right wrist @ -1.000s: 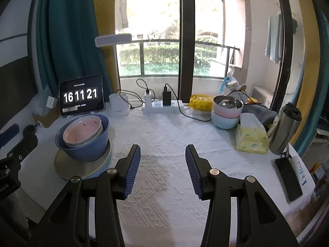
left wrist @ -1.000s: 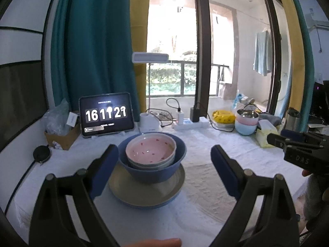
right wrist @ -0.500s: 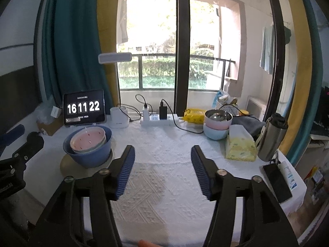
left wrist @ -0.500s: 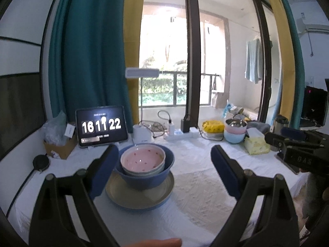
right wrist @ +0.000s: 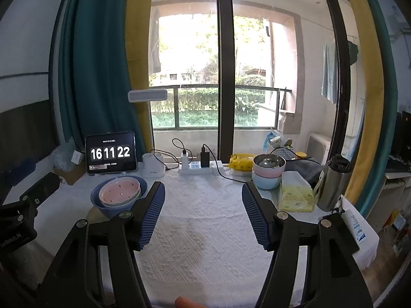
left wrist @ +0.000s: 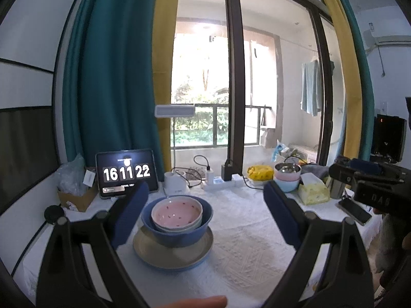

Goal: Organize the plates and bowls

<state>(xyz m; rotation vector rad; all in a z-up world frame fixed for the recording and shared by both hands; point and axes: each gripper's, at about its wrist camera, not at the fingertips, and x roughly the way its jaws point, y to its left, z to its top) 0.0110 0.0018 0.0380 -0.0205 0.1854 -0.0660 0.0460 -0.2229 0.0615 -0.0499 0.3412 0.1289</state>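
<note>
A pink speckled bowl (left wrist: pixel 176 212) sits nested in a blue bowl (left wrist: pixel 177 233), which stands on a beige plate (left wrist: pixel 172 255) on the white tablecloth. The stack also shows in the right wrist view, with the pink bowl (right wrist: pixel 119 192) inside the blue bowl (right wrist: pixel 108 208) at the left. My left gripper (left wrist: pixel 204 215) is open and empty, held back from the stack. My right gripper (right wrist: pixel 203 213) is open and empty over the middle of the cloth.
A tablet clock (left wrist: pixel 125 175) stands at the back left, a power strip (right wrist: pixel 196 168) with cables at the back. Stacked steel, pink and blue bowls (right wrist: pixel 268 170), a tissue pack (right wrist: pixel 295 193), a steel flask (right wrist: pixel 334 182) and a phone (left wrist: pixel 354 210) sit at the right.
Both grippers have pulled back and risen from the table, so the stack looks smaller and farther. The right gripper's jaws have opened wider. The bowls and plate have not moved.
</note>
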